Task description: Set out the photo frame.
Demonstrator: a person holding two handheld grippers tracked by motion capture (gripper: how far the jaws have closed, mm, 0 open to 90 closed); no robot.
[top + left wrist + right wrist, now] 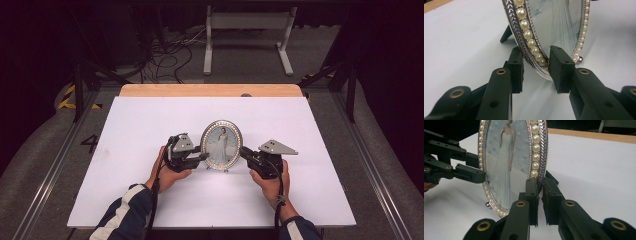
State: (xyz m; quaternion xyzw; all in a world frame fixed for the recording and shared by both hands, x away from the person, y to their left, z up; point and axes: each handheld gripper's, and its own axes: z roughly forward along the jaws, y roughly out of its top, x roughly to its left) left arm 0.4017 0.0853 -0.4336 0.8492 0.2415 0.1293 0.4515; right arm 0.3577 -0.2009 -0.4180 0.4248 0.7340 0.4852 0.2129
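Note:
An oval silver photo frame (pixel 221 142) with a pearl rim stands upright in the middle of the white board, propped on its back leg (pixel 506 33). It holds a picture of a figure in a long pale dress (pixel 506 165). My left gripper (pixel 205 157) reaches in from the left. Its pads (pixel 560 70) straddle the lower rim (pixel 524 25), and board shows between pad and rim, so I see no squeeze. My right gripper (pixel 540 187) is shut on the rim's opposite edge, one pad in front and one behind. The left gripper (pixel 479 168) shows across the frame.
The white board (pixel 150 125) lies on a wooden table whose far edge (pixel 210 90) shows beyond it. Behind the table, a white metal stand (pixel 247 35) and loose cables (pixel 165 55) are on the floor. A small ball foot (pixel 580 59) sits under the frame.

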